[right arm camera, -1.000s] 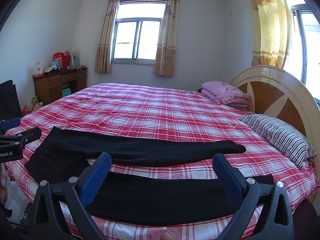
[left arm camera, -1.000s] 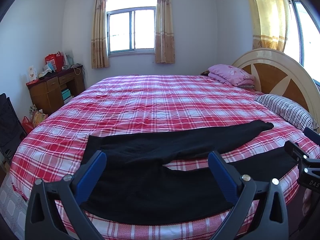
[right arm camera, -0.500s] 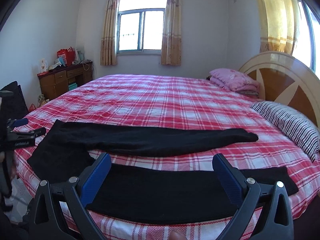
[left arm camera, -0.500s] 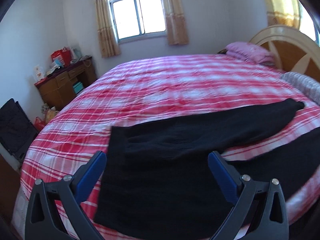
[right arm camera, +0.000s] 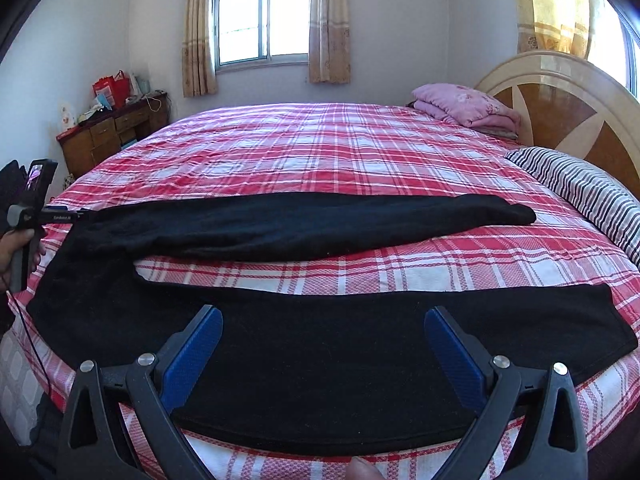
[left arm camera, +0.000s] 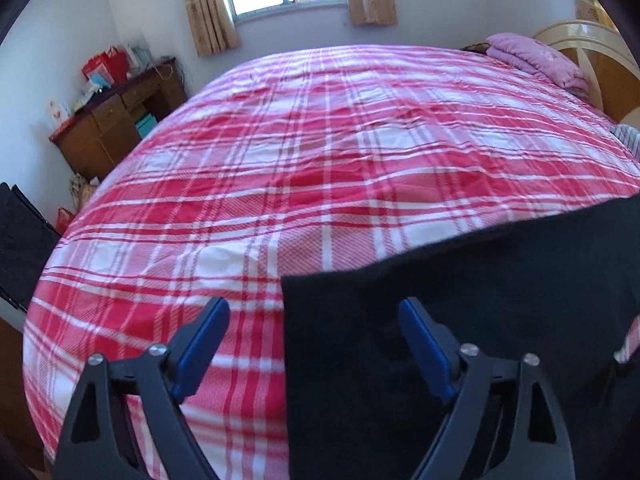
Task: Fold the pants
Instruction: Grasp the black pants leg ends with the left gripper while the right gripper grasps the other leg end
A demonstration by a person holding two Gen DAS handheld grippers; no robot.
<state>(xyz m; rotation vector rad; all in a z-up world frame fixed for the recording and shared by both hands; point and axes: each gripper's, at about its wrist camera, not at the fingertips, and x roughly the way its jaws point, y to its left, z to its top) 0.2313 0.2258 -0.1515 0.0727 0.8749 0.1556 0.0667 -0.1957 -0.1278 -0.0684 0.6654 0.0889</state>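
1. Left wrist view: my left gripper (left arm camera: 312,336) has its jaws spread wide and holds nothing; it sits low at the waist end of the pants (left arm camera: 460,320), whose edge lies between the blue fingers (left arm camera: 200,340).
2. Right wrist view: my right gripper (right arm camera: 322,344) is also wide apart and empty, above the near leg of the pants (right arm camera: 320,352).
3. Both legs lie spread flat across the near side of the bed (right arm camera: 320,152), a strip of plaid cover between them.
4. Beyond the pants, by the headboard (right arm camera: 560,100), lie a striped pillow (right arm camera: 580,184) and a folded pink blanket (right arm camera: 468,108).
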